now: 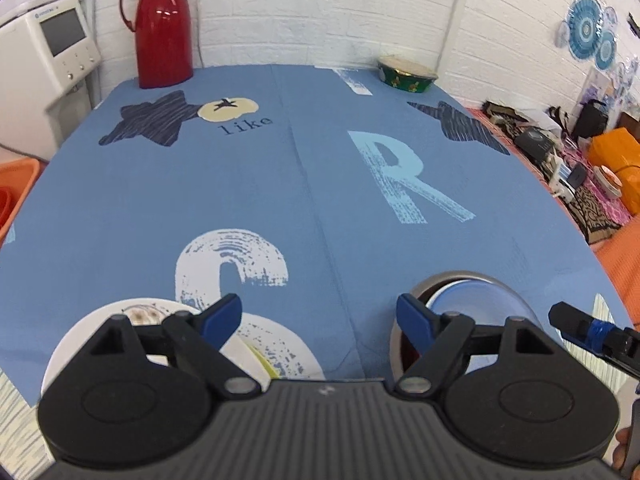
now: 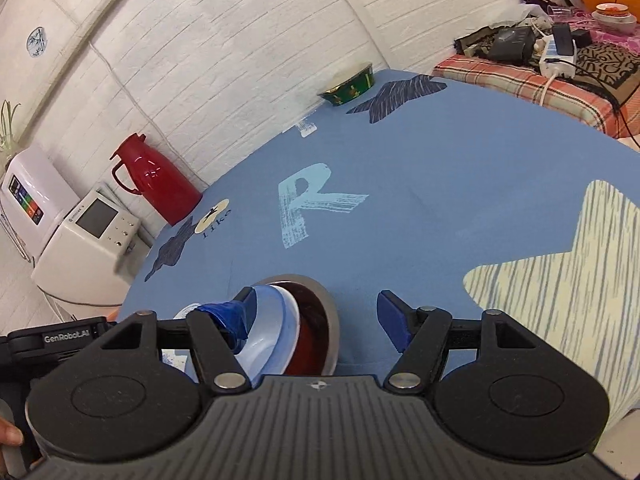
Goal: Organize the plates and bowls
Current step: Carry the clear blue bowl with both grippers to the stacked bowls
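While the left claw (image 1: 319, 316) hangs spread and empty above the near edge of the blue cloth (image 1: 304, 168), its view shows a white plate (image 1: 120, 320) lying under its left finger, with a second white dish just beside it, partly hidden. A blue bowl (image 1: 480, 300) sits nested in a steel bowl (image 1: 444, 280) under its right finger, probably stacked that way to gather the bowls into one pile; neither piece lies between the tips. A green bowl (image 1: 406, 74) stands apart at the far edge near the wall, likely not yet collected. From the right view, the right claw (image 2: 318, 316) is also spread wide, gripping nothing. The blue bowl (image 2: 272, 320) leans inside the steel bowl (image 2: 316, 320), tilted against its wall, just behind the left fingertip (image 2: 228, 316) rather than squarely in the gap.
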Demonstrator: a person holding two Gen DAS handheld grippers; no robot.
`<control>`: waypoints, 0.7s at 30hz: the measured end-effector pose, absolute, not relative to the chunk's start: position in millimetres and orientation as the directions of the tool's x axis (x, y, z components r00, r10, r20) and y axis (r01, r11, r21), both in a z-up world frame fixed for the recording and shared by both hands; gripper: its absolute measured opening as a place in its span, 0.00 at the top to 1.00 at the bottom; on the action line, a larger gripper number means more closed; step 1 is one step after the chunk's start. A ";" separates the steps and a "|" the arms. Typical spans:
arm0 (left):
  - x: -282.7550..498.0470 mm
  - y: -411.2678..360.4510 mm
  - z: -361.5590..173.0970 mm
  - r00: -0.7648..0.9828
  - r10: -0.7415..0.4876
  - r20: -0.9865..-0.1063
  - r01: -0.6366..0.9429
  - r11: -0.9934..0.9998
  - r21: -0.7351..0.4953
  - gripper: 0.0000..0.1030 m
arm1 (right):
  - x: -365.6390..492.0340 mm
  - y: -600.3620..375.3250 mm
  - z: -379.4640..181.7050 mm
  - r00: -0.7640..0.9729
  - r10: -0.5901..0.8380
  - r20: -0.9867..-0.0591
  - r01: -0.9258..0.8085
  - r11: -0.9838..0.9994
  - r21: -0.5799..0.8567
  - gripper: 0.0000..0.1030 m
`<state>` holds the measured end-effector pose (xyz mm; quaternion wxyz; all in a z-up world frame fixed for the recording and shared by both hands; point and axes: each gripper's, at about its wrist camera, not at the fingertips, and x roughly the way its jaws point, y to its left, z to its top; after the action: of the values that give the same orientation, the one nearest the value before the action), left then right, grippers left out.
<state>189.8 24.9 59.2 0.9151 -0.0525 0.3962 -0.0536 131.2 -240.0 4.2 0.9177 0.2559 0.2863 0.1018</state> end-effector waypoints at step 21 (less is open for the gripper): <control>248.8 27.7 25.1 0.303 -0.347 -0.887 0.312 0.916 -0.252 0.22 | 118.6 -243.5 5.3 0.771 0.296 -0.564 -0.014 0.893 0.450 0.49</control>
<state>248.8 27.7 25.1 0.8071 -0.0159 0.5537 -0.2042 118.6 -243.5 5.3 0.9160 0.2151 0.3278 0.0848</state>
